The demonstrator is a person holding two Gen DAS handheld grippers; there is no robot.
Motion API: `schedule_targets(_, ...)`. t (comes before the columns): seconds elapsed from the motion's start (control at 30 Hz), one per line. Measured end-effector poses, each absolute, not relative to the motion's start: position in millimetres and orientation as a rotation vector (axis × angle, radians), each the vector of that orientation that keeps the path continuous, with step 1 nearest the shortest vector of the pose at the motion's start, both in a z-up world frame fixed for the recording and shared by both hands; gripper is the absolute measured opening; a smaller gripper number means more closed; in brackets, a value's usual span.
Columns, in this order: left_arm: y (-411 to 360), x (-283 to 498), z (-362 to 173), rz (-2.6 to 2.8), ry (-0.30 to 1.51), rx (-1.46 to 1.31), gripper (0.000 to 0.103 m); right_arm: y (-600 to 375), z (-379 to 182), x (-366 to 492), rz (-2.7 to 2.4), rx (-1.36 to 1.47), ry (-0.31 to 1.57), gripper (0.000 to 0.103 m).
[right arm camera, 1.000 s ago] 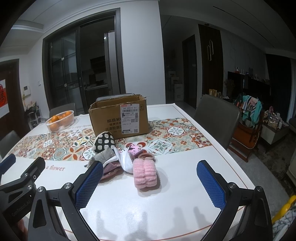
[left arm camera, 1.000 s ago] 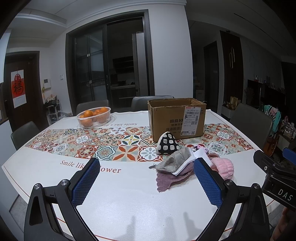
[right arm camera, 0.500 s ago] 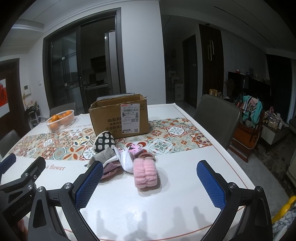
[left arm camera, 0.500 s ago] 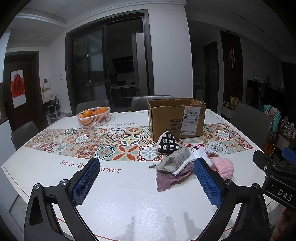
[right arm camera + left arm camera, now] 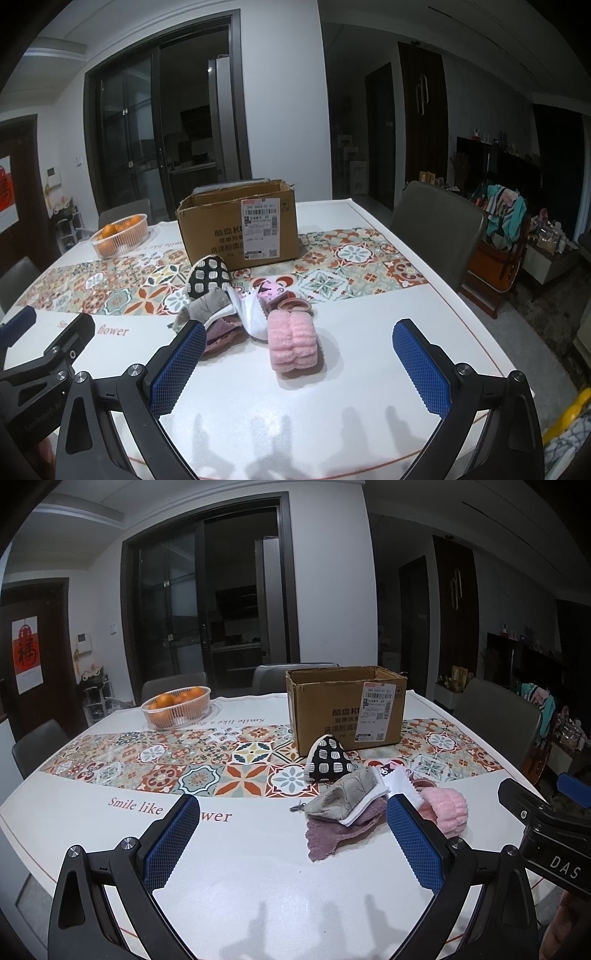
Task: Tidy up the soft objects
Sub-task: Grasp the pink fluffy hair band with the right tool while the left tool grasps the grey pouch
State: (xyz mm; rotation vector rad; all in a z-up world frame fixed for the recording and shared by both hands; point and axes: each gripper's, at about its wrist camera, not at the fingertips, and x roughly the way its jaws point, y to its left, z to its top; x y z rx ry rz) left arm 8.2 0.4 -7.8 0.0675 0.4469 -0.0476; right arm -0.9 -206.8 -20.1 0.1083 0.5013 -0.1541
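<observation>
Nothing moved since the frames a second ago: same pile, same gripper poses, same shadows on the white tabletop.

Left gripper: jaws spread wide, blue pads empty, hovering low over the near edge of the table. Right gripper: likewise wide apart, holding nothing, aimed at the pile.

Soft items all in one heap at centre table, just at 6 o'clock of the open brown cardboard box with the white shipping label. None seen inside the box; interior hidden from both views, so cannot confirm.

Heap contents, in the right wrist view:
- black pouch with white rounded squares at 11 o'clock of the heap, nearest the box, apparently touching its front wall.
- grey fabric pouch lying on a mauve knitted cloth.
- white cloth with cartoon print in the middle, overlapping the grey pouch.
- fluffy pink ribbed headband-like roll at 5 o'clock, closest to the right gripper.
- pinkish-brown ring-shaped bands just behind the pink roll.

Also on the table: white plastic basket of oranges at 10 o'clock, well apart from the heap, on the patterned tile runner.

Judgement: task at the very start. Nothing sorted, nothing gripped. Left to do: every item. Pink roll likely the easiest first pick for the right gripper, being free of the overlap.
</observation>
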Motion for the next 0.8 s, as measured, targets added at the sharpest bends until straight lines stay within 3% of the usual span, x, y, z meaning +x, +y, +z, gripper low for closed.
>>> schedule_targets(0.8,-13.7,97.9,-42.3,-0.183,0.534,0.120,0.082,-205.6,-58.9,71.7,-0.167,0.099,0.617,0.099)
